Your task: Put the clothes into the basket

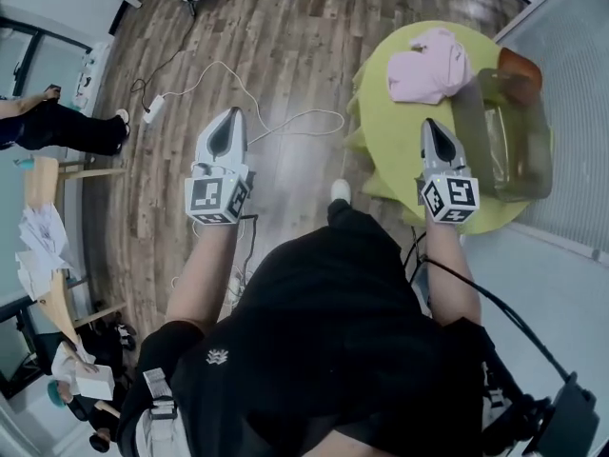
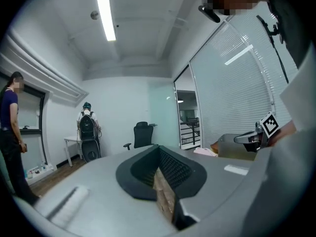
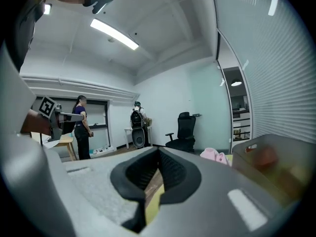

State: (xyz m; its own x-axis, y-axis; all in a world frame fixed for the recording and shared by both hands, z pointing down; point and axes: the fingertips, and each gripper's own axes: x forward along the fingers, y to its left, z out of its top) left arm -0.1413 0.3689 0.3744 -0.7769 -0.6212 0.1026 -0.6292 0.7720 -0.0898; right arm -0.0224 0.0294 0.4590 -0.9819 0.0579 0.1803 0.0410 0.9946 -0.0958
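A crumpled pink garment [image 1: 428,65] lies at the far side of a round yellow-green table [image 1: 390,146]. Beside it on the table stands a translucent olive basket [image 1: 509,146] with something orange at its far end. My right gripper [image 1: 433,124] hovers over the table's near left part, shut and empty, short of the garment. My left gripper [image 1: 228,114] hangs over the wooden floor left of the table, jaws together with nothing in them. The right gripper view shows the pink garment [image 3: 215,155] and the basket [image 3: 276,167] ahead to the right.
A white cable with a power strip [image 1: 157,108] runs across the floor between my grippers. A person [image 1: 57,122] stands at the left near a desk with papers [image 1: 38,236]. An office chair [image 2: 142,134] and a person with a backpack [image 2: 87,132] are at the far wall. Blinds line the right side.
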